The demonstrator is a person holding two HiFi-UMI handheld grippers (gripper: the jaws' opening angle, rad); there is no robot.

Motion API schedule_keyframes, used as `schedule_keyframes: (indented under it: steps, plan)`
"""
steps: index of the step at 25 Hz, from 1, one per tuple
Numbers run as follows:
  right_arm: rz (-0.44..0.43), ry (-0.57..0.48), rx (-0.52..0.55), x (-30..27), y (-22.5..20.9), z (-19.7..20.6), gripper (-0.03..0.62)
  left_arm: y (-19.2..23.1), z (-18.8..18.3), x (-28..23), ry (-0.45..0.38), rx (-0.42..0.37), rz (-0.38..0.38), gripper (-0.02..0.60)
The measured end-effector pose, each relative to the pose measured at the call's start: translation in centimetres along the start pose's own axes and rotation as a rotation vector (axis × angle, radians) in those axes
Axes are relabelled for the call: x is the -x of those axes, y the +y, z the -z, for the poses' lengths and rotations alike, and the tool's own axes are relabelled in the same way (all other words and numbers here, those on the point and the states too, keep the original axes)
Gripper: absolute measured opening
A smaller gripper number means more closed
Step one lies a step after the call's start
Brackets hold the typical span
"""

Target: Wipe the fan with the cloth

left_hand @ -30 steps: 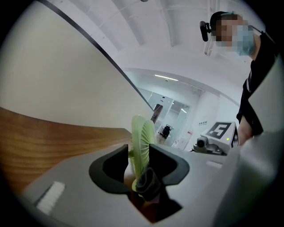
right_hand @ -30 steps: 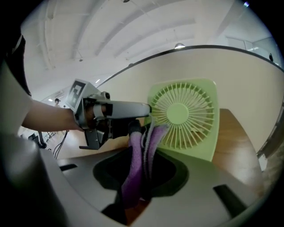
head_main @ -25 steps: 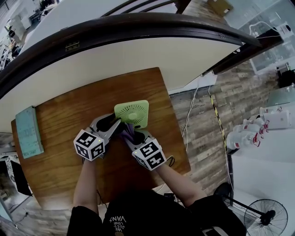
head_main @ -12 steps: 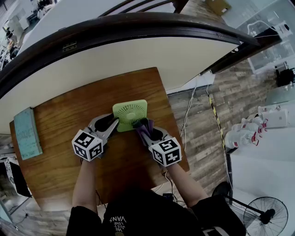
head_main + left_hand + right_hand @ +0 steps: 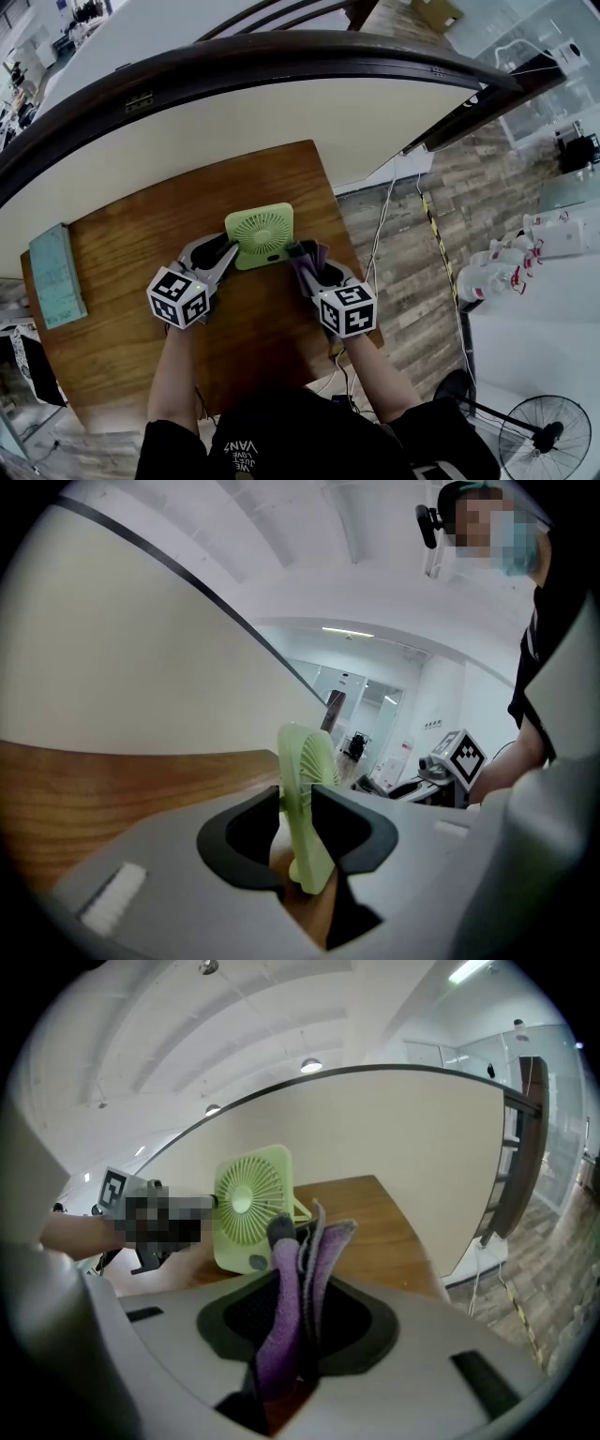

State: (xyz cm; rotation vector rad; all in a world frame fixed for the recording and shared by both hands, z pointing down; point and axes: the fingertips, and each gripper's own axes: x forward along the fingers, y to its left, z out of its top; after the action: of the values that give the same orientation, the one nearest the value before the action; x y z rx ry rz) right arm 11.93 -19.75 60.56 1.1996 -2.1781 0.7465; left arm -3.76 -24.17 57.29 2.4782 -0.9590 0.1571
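A small square green fan (image 5: 260,234) stands upright on the wooden table (image 5: 122,244). My left gripper (image 5: 232,249) is shut on the fan's left edge. In the left gripper view the fan (image 5: 305,808) shows edge-on between the two pads; these jaws have just been opening slightly, with the fan still between them. My right gripper (image 5: 306,259) is shut on a folded purple cloth (image 5: 315,254) just beside the fan's right edge. In the right gripper view the cloth (image 5: 292,1283) sticks up out of the jaws, a little short of the fan's grille (image 5: 251,1206).
A teal flat box (image 5: 54,274) lies at the table's left edge. A curved cream wall (image 5: 281,112) rises right behind the table. The table's right edge (image 5: 349,234) drops to a plank floor with a cable (image 5: 384,234). White bottles (image 5: 506,262) stand far right.
My right gripper has carried the cloth rightwards, from in front of the fan's lower face to beside its right edge. The left gripper and the fan have stayed put.
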Motion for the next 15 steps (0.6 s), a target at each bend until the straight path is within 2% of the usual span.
schedule_keyframes:
  steps: [9,15]
  plan:
    - [-0.008,-0.089,-0.007,2.6,1.4,-1.4,0.11,0.0,-0.1,2.0,-0.014,-0.001,-0.114,0.121]
    - [-0.028,-0.155,-0.017,5.3,2.7,-2.1,0.11,-1.4,-0.5,4.6,-0.037,-0.039,-0.198,0.117]
